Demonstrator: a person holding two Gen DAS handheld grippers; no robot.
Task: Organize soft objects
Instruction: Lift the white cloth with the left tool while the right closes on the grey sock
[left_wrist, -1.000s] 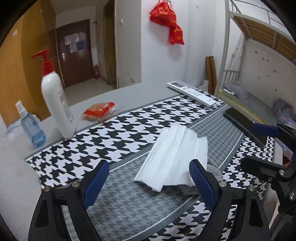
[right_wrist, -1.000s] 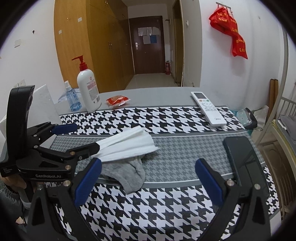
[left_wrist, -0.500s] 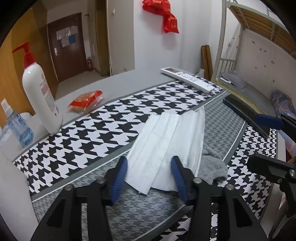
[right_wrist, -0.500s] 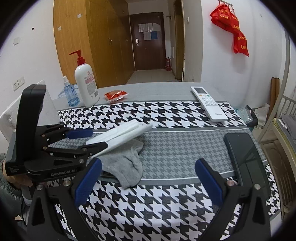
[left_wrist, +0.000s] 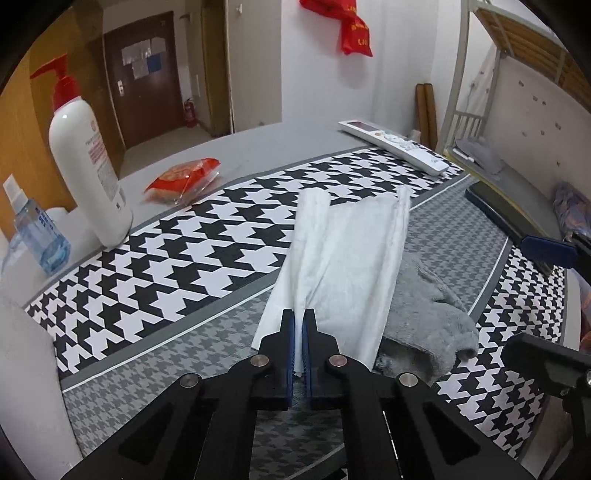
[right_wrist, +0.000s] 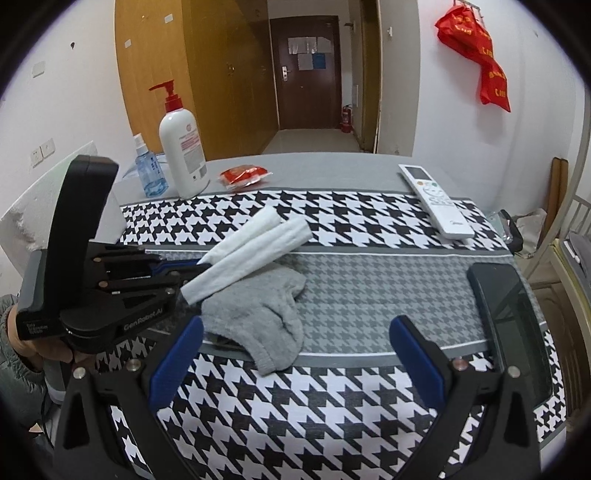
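If the white cloth (left_wrist: 343, 258) is lifted fast, grey sock (left_wrist: 424, 317) underneath on counter may be dragged — left gripper (left_wrist: 298, 325) clenched on cloth's edge, right gripper (right_wrist: 295, 354) released.

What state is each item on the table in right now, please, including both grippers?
Left gripper: shut on the tissue's near edge.
Right gripper: open, empty, over the mat.
Tissue: pinched, bunched into folds, partly on the sock.
Sock: lying crumpled on the mat.
Pump bottle: upright.
Spray bottle: upright.
Snack packet: lying flat.
Remote: lying face up.
Phone: screen dark, lying flat.
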